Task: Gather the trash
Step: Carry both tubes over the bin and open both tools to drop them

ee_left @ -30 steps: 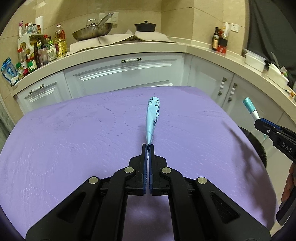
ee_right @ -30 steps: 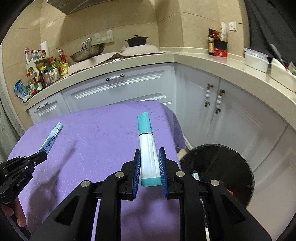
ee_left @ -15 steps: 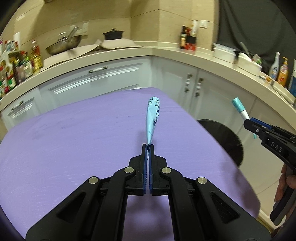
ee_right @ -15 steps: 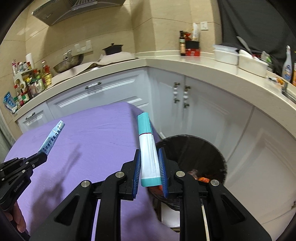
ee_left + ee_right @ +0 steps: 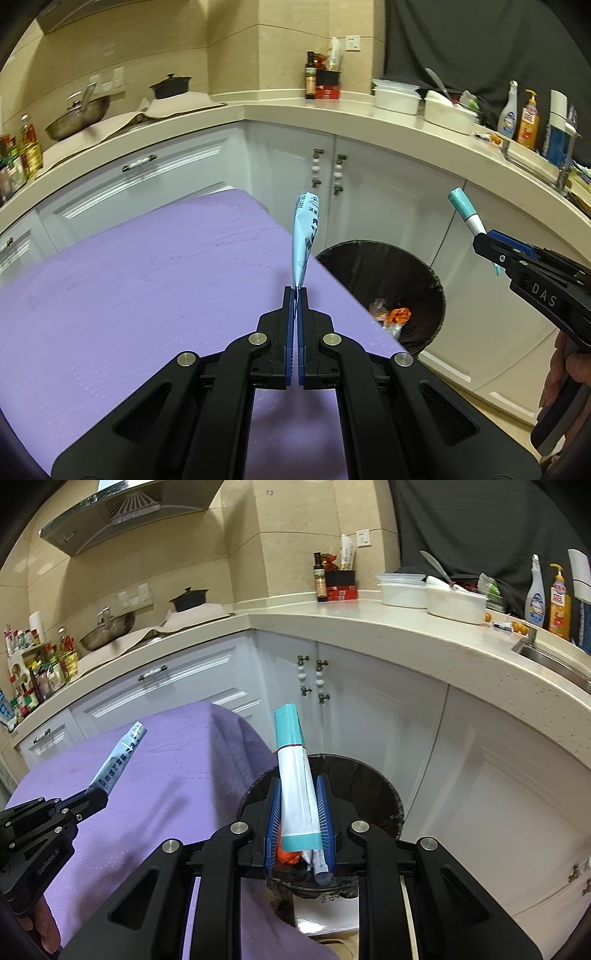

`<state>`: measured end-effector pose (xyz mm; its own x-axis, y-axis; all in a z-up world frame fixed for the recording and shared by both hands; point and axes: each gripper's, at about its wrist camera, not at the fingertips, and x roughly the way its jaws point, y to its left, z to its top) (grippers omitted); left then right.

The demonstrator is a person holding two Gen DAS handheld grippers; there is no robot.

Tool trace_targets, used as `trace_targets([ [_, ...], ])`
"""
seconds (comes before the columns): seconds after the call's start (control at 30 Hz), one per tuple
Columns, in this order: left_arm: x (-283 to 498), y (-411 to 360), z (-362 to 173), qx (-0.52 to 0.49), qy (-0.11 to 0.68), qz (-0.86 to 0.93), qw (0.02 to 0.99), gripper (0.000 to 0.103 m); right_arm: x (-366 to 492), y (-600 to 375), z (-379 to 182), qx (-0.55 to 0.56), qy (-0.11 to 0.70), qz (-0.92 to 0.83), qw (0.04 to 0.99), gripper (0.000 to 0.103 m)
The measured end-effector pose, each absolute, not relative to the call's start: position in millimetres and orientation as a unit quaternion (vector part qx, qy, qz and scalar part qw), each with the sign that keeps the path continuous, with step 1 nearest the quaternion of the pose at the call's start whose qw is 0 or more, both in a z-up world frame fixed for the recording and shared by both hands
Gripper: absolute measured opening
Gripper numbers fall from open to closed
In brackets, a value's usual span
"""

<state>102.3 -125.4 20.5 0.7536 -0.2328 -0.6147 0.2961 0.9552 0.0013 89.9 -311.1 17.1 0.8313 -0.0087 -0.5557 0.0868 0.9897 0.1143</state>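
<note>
1. Two surfaces fill the room: a table under a purple embossed cloth (image 5: 155, 295), from 9 o'clock to the centre of the left wrist view, and a beige stone countertop (image 5: 369, 122) curving over white panelled cabinet doors (image 5: 369, 716) from 9 through 12 to 3 o'clock.
2. On the countertop, at 10 o'clock, stand a steel wok (image 5: 77, 116) and a dark lidded pot (image 5: 170, 85); at 12 o'clock a dark sauce bottle (image 5: 311, 79); at 1 to 2 o'clock two white rectangular tubs (image 5: 448, 110) and an orange soap bottle (image 5: 529, 122).
3. A round black bin with a dark liner (image 5: 424, 266) stands on the floor just beside the table's corner, at 4 o'clock from the centre of the left wrist view. Orange scraps (image 5: 398, 314) and pale wrappers lie in it.
4. The left gripper (image 5: 296, 291) has its jaws pressed together, pinching the tail of a pale blue printed sachet (image 5: 306, 232), which stands up over the table's edge.
5. The right gripper (image 5: 297, 812) clamps a white tube with a teal cap end (image 5: 295, 775) between its blue pads, held directly above the bin's mouth.
</note>
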Motion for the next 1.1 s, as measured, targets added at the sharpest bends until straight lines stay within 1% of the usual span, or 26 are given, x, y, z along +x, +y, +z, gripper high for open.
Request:
trace_targets([
  [0.4, 123.4, -166.0, 13.6, 0.065, 0.316, -0.158, 0.933, 0.001, 104.6, -330.2, 12.6, 0.072, 0.282, -0.032, 0.956, 0.02],
  [1.1, 173.4, -218.9, -4.8, 0.083, 0.326, -0.171, 0.926, 0.002, 144.8, -355.7, -17.9, 0.088, 0.295, -0.044, 0.951, 0.02],
])
